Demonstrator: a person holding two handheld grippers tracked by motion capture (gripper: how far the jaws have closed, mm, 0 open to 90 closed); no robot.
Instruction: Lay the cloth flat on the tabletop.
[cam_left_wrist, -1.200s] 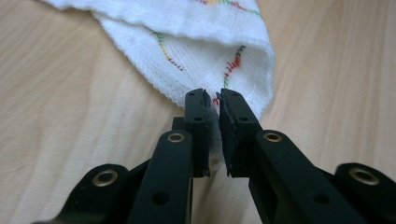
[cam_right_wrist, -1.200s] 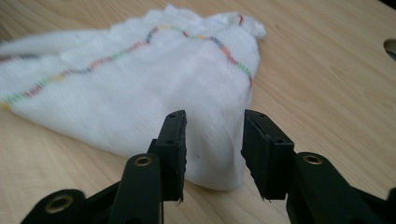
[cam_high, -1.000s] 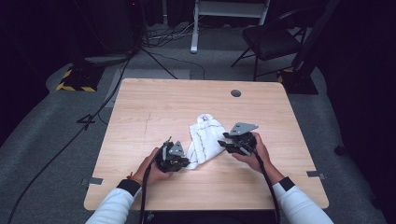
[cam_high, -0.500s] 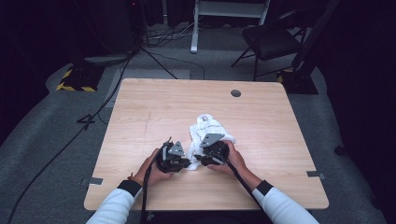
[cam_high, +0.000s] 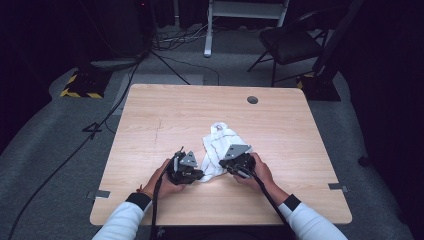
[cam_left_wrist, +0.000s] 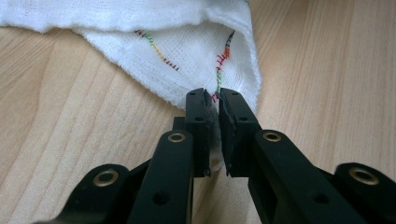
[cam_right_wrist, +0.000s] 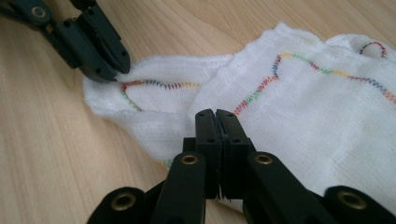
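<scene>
Now one white cloth (cam_high: 220, 150) lies pinched by two tongs, left (cam_left_wrist: 212, 100) and right (cam_right_wrist: 216, 122), jaws just closed.

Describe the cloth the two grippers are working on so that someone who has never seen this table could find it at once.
On the square light wooden table, look just right of centre toward the near edge. There lies a crumpled white gauze cloth, its near edge between the left gripper and the right gripper, each shut on it. Its wavy lines of multicoloured stitching set it apart from the small dark round grommet at the far edge.
</scene>
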